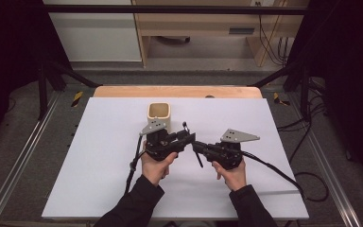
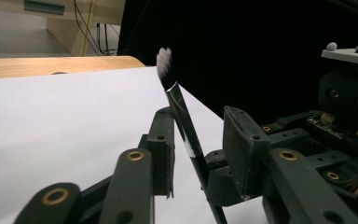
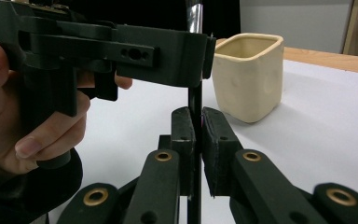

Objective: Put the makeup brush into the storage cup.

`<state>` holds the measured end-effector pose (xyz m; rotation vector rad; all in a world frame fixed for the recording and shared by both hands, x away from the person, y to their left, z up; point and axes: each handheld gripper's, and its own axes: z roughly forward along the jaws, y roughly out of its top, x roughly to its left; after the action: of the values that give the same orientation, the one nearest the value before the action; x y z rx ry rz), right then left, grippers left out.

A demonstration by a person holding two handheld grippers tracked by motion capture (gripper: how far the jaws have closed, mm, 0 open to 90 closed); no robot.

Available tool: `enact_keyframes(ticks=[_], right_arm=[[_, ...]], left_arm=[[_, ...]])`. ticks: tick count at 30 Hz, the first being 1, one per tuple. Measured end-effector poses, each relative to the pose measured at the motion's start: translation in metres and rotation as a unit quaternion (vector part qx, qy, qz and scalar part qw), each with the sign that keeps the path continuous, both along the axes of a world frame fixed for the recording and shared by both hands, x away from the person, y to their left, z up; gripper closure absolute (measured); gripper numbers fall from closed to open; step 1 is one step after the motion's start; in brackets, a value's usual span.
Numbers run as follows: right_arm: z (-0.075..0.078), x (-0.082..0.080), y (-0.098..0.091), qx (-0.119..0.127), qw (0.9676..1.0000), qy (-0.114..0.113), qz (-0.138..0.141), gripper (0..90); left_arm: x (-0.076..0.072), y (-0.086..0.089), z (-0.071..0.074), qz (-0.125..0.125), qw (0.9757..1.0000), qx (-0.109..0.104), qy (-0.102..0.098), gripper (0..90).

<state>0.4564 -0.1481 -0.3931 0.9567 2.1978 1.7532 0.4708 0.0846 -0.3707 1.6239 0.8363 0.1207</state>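
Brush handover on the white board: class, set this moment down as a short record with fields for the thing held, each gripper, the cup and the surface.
thing held: slim black brush, bristles up
right gripper: shut on the brush handle
left gripper: jaws either side of the brush, one pad at the handle, the other apart from it
cup: cream, squarish, upright, nothing seen inside
surface: white board

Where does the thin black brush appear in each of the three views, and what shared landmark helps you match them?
High view: the brush stands at centre, between the two grippers, just right of the cream cup.
Left gripper view: it rises slanting between the black jaws, pale bristles at the top.
Right gripper view: its handle runs upright at centre, clamped by the near jaws.
Shared landmark: the white board beneath everything.
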Motion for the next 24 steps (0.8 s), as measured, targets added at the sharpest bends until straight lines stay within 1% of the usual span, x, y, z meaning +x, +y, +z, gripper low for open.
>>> enact_keyframes(ticks=[5,15,24], right_arm=[[-0.0004,0.0000,0.0002,-0.002,1.0000,-0.001,0.001,84.0],[0.0000,-0.0004,0.0006,0.000,1.0000,-0.002,0.001,84.0],[-0.0002,-0.0002,0.0007,-0.001,1.0000,-0.002,0.003,84.0]], left_arm=[[0.0000,-0.0009,-0.0008,-0.002,1.0000,-0.004,0.003,69.0],[0.0009,-0.0005,-0.0019,0.003,0.9999,-0.012,0.012,79.4],[0.0006,-0.0007,-0.0017,-0.002,0.9998,-0.016,0.013,81.8]])
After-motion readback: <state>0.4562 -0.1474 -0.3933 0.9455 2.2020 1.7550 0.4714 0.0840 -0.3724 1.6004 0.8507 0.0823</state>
